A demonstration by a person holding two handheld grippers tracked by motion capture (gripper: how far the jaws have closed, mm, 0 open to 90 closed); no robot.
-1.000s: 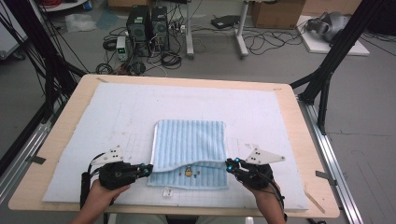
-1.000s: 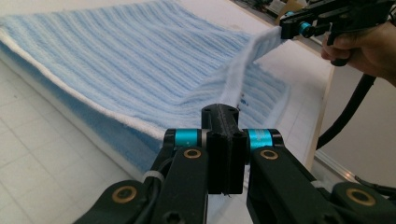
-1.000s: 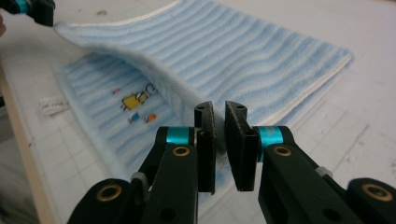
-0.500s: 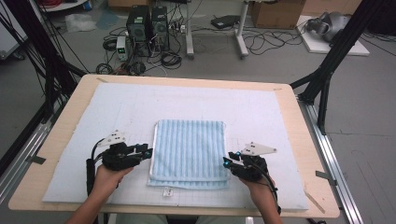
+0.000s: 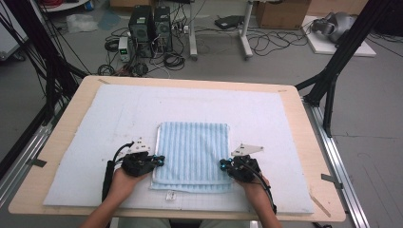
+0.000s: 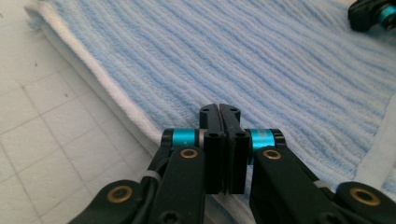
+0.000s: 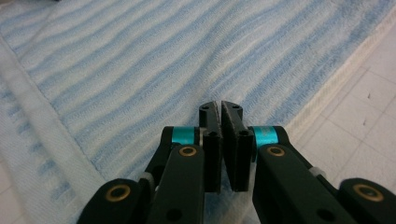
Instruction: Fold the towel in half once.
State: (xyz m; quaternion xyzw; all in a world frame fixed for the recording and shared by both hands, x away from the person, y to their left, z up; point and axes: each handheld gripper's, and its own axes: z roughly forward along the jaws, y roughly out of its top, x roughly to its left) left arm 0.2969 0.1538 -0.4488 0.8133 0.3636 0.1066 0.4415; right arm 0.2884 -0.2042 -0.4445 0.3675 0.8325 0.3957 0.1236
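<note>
A folded blue-striped towel lies flat on the white mat. My left gripper rests at its near left edge and my right gripper at its near right edge, the two pointing toward each other. In the left gripper view the left gripper hovers over the towel beside its white hem. Its jaws have just been closing and now meet with nothing seen between them. In the right gripper view the right gripper is over the towel; its jaws have likewise just closed, with no cloth between them.
The mat covers most of the wooden table. A small white tag lies on the mat just in front of the towel. The right gripper appears far off in the left gripper view. Computers and cables sit on the floor beyond the table.
A second ago both grippers held the towel's raised near edge. They moved it away from me and opened, the towel settled flat, and both pairs of jaws are shut again.
</note>
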